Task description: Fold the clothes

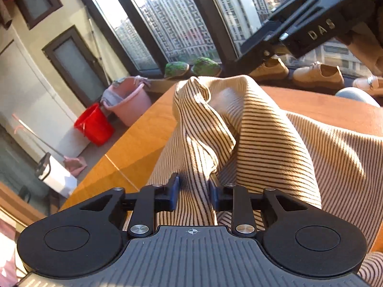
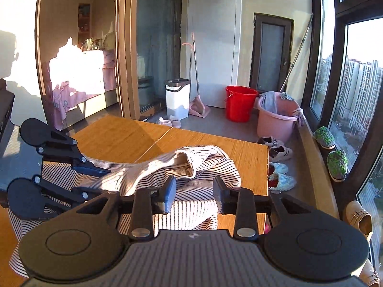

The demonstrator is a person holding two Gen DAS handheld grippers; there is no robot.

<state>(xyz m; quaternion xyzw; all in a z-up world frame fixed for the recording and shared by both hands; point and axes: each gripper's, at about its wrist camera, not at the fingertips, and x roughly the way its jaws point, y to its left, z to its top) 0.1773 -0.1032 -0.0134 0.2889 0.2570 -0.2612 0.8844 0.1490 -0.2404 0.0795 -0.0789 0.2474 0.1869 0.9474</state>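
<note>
- Lying rumpled on the bench (image 2: 249, 157), the striped garment (image 1: 275, 129) is judged barely folded
- Cloth is pinched by the left tool (image 1: 194, 191)
- Nothing is held by the part-open right tool (image 2: 194, 192)

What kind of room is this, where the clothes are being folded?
Most likely an enclosed balcony or utility corner of a high-rise flat. Tall windows look out on apartment towers, a red bucket and a pink basin of laundry stand on the floor, and shoes line the sill.
</note>
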